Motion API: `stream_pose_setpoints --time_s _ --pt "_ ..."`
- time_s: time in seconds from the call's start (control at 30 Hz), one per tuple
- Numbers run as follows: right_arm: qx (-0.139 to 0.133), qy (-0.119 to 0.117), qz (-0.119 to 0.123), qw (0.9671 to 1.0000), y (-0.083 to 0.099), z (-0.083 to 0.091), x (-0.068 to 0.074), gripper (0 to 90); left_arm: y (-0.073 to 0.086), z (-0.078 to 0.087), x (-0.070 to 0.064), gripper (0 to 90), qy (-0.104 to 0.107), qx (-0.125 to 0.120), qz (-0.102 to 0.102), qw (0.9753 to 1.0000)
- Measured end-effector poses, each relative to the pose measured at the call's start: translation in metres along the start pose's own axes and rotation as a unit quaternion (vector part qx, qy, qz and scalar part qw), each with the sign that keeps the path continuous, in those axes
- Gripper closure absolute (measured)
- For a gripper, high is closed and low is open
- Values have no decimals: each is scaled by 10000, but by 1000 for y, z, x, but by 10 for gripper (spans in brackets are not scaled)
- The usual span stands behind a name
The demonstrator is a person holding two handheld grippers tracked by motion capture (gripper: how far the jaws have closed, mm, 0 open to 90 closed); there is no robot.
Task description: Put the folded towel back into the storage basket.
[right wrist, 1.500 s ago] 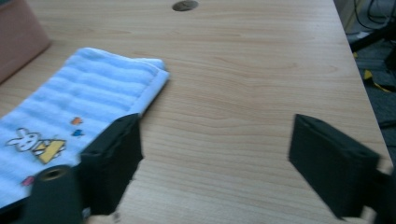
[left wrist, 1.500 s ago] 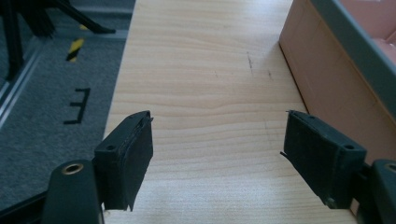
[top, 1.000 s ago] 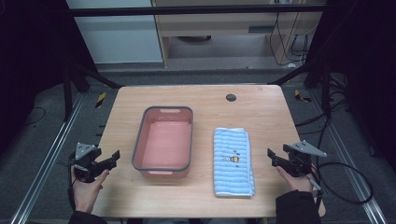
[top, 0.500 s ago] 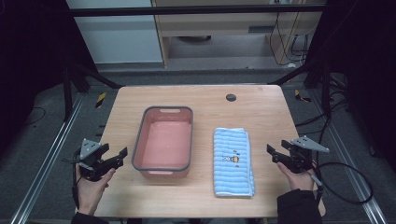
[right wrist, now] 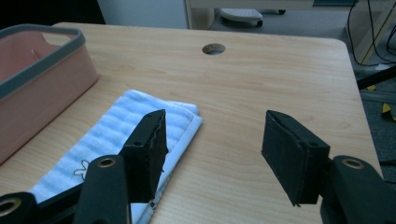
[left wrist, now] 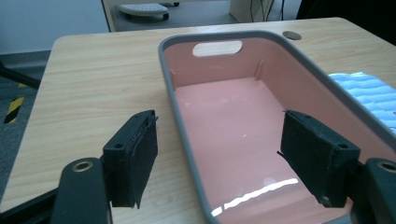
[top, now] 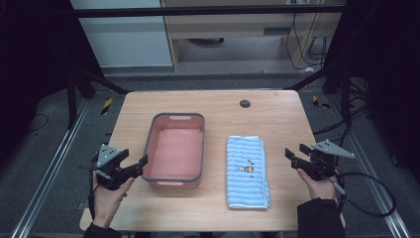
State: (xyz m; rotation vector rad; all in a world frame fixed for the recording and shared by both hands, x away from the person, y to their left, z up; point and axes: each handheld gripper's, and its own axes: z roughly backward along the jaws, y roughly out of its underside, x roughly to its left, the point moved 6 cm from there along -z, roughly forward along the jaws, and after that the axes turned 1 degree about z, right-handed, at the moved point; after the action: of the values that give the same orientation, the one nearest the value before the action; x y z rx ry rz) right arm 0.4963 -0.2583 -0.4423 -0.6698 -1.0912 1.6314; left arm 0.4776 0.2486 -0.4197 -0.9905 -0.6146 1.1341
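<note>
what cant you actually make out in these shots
- The small print on the towel: too small in the high view; the right gripper jaw covers part of it in the right gripper view.
- The basin near end: cut off by the left gripper view's bottom edge.
- The towel's near end: hidden behind the jaw in the right gripper view.

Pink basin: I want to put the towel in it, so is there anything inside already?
The pink basin looks empty: its bare floor shows in the high view and the left gripper view. The near end is partly hidden by the left gripper.

Both tongs (top: 132,163) (top: 295,152) wide apart
</note>
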Motion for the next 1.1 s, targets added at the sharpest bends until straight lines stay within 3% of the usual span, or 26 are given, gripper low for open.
stream_pose_setpoints --time_s 0.1,0.27,0.57,1.1 --pt "-76 3 24 10000 -8 2 1 424 -4 -1 -7 276 26 -43 -39 10000" --pt "-76 -12 136 9999 -17 1 4 448 -9 -9 -32 276 243 -48 -154 9996" --pt "-58 -70 162 9998 -27 -8 10 438 -11 -22 -64 288 422 10 -324 9986" --pt "-2 -144 275 9995 -37 -28 20 420 -8 -35 -106 334 705 72 -541 9960"
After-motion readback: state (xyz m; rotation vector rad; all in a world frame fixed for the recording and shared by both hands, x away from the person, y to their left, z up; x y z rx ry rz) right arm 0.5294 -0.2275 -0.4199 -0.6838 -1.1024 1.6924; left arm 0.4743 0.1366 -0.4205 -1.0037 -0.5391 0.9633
